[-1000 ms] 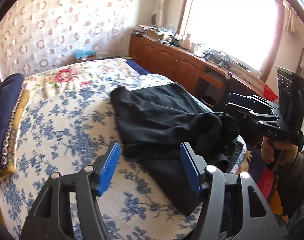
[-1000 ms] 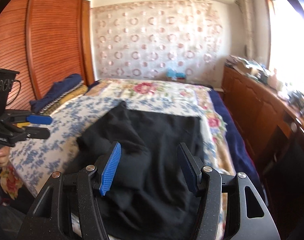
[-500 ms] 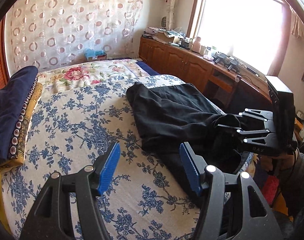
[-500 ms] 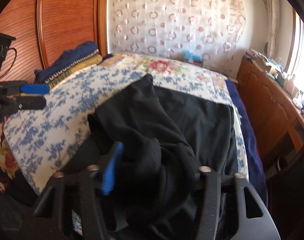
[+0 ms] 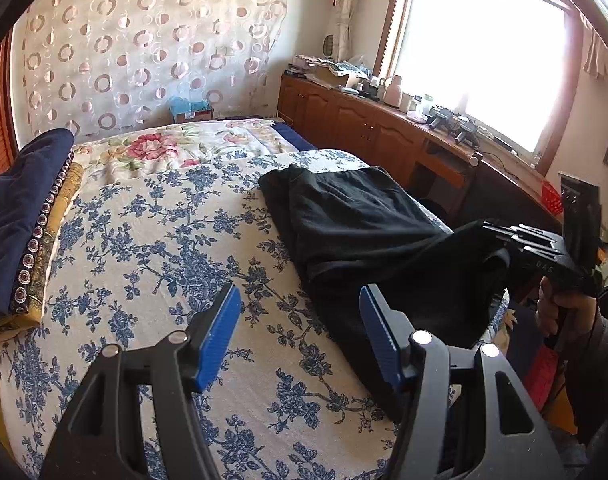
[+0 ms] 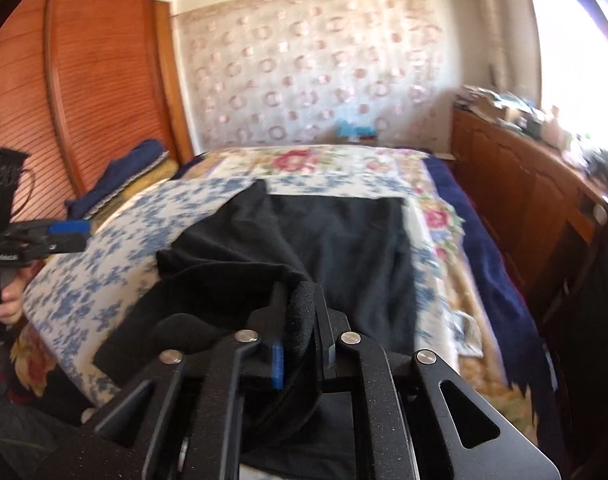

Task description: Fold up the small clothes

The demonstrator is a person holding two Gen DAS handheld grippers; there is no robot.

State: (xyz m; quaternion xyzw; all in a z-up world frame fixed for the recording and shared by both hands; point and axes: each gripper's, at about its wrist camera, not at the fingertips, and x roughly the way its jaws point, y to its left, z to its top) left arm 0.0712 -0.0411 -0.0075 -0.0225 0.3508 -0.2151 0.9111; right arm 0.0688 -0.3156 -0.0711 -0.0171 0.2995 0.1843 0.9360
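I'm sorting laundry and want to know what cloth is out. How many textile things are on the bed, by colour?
Black: 1, the black garment, its near edge between the closing right tongs
Navy: 1, the folded navy cloth
Yellow: 1, the yellow cloth under the navy one
Total: 3

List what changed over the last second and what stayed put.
The right gripper came down onto the black garment; its jaws are closing on a bunched fold and lifting it. The left gripper stays open and empty over the floral bedspread.
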